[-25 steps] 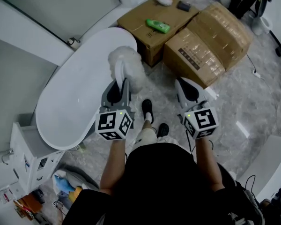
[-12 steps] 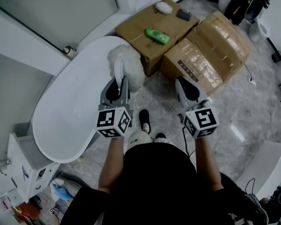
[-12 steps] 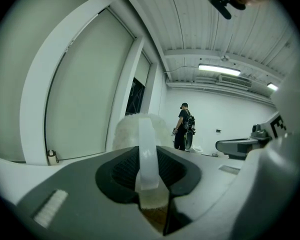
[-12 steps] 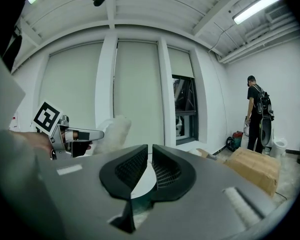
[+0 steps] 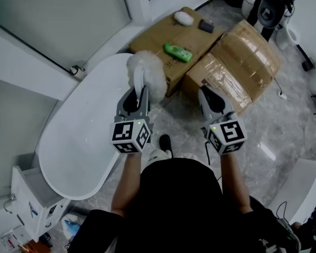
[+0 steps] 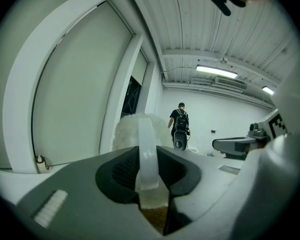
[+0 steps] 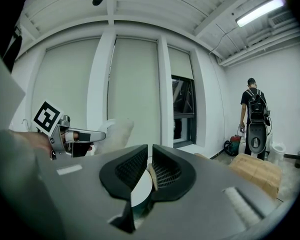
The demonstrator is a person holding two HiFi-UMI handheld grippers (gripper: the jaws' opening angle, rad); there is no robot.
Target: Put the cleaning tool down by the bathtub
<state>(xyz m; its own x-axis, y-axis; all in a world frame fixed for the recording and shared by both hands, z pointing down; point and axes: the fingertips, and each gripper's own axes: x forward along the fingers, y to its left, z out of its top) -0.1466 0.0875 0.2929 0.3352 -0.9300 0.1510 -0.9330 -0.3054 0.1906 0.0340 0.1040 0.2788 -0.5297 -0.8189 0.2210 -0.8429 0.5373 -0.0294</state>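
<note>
White fluffy cleaning tool with a clear plastic handle (image 5: 146, 75) sits clamped by that handle in the left gripper (image 5: 138, 93), whose jaws are partly closed on it. Its long axis follows the gripper's line, with the fluffy head pointing away from the person. It is seemingly above the far rim of the white oval bathtub (image 5: 79, 136), near the brown cardboard boxes (image 5: 163, 38). The right gripper (image 5: 208, 95) has its jaws almost together and holds nothing.

surface: grey marble floor (image 5: 287, 117) | on it: bathtub (image 5: 79, 136), two cardboard boxes (image 5: 242, 62)

Grey marble floor (image 5: 289, 120), tall frosted windows (image 7: 135, 84) — ceiling strip light (image 6: 216, 72) overhead
</note>
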